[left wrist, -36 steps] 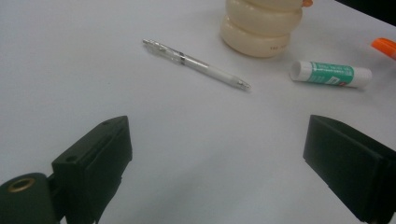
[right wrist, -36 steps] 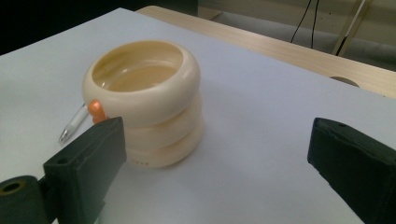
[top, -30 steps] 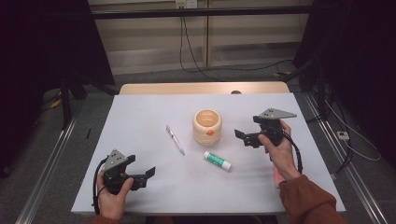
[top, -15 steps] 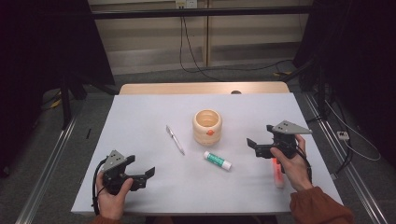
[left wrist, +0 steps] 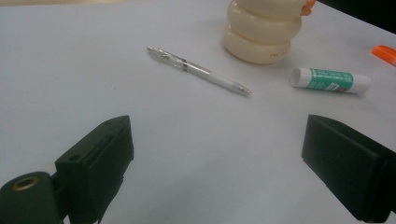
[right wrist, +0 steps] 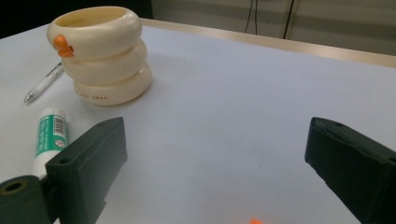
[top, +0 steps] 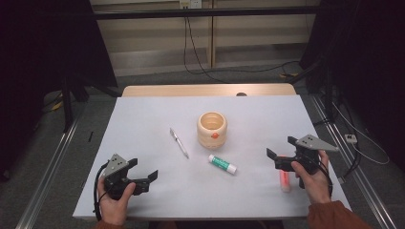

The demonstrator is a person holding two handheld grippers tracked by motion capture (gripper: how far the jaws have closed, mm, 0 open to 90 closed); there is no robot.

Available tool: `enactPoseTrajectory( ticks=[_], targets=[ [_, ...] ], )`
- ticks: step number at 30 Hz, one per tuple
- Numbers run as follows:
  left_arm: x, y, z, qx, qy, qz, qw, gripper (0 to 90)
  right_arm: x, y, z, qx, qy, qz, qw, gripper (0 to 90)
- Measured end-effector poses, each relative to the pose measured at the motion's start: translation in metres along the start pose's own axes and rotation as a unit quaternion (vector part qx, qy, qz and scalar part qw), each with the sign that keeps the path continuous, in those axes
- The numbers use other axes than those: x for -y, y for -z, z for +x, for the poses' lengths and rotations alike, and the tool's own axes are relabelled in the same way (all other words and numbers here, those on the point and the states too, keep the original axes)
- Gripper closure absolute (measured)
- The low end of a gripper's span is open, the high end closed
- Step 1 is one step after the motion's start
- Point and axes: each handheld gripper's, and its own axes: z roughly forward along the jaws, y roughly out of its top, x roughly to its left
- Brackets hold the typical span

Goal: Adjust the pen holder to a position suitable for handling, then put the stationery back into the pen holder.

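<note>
I've pulled the right gripper (top: 277, 160) back over the orange marker (top: 284, 180); both grippers released, left gripper (top: 148, 180) idle.

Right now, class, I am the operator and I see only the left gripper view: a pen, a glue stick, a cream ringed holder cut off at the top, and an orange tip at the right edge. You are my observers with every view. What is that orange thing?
Observer: It is an orange marker, lying flat on the table beside the person's right hand.
Operator: Is the right hand-held gripper closing on it?
Observer: No. The right hand-held gripper is above the marker, its jaws wide apart with nothing between them.
Operator: Is anything inside the holder?
Observer: The high view looks down into the cream holder, and nothing stands in it.
</note>
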Motion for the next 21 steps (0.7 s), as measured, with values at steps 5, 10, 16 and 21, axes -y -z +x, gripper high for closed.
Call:
enactPoseTrajectory(
  ticks=[5, 10, 16, 21],
  targets=[
    [-0.001, 0.001, -0.001, 0.004, 0.0, -0.004, 1.0, 8.6, 0.012, 0.01, -0.002, 0.004, -0.003, 0.008, 1.0, 5.2],
    [-0.002, 0.003, -0.002, 0.003, -0.003, -0.007, 1.0, 8.6, 0.022, 0.018, -0.003, 0.004, -0.006, 0.013, 0.9999, 5.4],
    [-0.002, 0.003, -0.001, 0.004, -0.005, -0.006, 1.0, 8.6, 0.023, 0.022, -0.003, -0.001, -0.006, 0.007, 1.0, 5.3],
    [-0.003, -0.001, 0.0, 0.006, -0.004, 0.002, 1.0, 7.9, 0.023, 0.02, -0.003, -0.003, -0.007, 0.008, 0.9999, 5.3]
  ],
)
